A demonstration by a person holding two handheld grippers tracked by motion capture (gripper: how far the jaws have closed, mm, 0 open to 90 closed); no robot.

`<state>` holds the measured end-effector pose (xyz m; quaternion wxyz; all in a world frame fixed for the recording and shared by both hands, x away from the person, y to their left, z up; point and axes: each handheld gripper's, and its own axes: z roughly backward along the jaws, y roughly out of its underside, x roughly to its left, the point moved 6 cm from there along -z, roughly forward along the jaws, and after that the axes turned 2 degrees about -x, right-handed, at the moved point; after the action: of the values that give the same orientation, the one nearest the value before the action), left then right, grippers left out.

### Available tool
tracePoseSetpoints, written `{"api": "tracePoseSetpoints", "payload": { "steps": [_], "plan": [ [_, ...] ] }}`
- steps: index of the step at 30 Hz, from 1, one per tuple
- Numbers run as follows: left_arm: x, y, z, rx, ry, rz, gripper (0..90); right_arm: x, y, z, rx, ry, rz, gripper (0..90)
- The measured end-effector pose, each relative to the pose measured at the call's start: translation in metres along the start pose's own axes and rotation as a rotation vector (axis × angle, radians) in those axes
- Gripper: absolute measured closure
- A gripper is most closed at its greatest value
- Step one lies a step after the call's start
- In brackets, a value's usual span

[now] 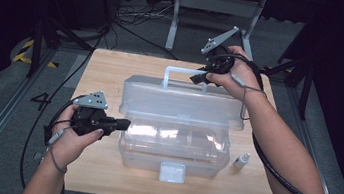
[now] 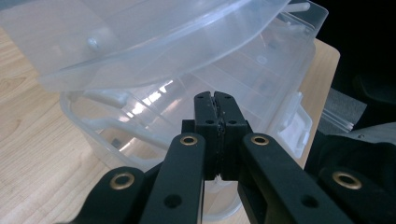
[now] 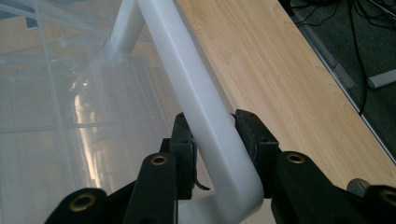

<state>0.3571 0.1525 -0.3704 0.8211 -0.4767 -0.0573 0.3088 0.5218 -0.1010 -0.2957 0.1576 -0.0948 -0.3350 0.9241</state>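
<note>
Bottle [image 1: 242, 160]: small, lying near you on the table [image 1: 113, 69], just right of your box.
Left gripper [image 1: 123, 123]: your jaws pressed together, empty, at the clear box [image 1: 173, 147].
Right gripper [image 1: 202, 76]: farthest, you clamp the lid's white handle [image 3: 201, 107], lid [image 1: 182, 101] raised.

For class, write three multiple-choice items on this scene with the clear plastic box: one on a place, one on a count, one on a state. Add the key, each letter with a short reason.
1. Where does the small white bottle stand?
A. on the table, right of the box
B. inside the box
C. on the lid

2. How many small bottles stand on the wooden table?
A. three
B. one
C. none

3. How is the lid of the clear box?
A. latched shut
C. lifted off and lying on the floor
B. raised, held by its handle

Key: 1 A, it stands on bare wood beside the box's right end. 2 B, a single bottle is there. 3 B, the right gripper clamps the white handle and the lid stands above the base.
</note>
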Motion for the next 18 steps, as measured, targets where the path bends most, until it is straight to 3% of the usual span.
{"api": "tracePoseSetpoints", "payload": {
  "steps": [8,13,18],
  "plan": [
    [0.0003,-0.0043,-0.0039,-0.043,-0.026,0.012,89.3,0.0006,0.0,0.0,0.001,0.0,0.0,70.4],
    [0.0025,-0.0081,0.0001,-0.098,-0.063,0.062,89.5,0.0008,0.0006,0.0002,-0.003,0.0,-0.003,70.4],
    [0.0025,-0.0085,-0.0014,-0.099,-0.076,0.057,89.7,0.0012,0.0006,0.0003,-0.005,0.001,-0.004,70.3]
  ]
}}
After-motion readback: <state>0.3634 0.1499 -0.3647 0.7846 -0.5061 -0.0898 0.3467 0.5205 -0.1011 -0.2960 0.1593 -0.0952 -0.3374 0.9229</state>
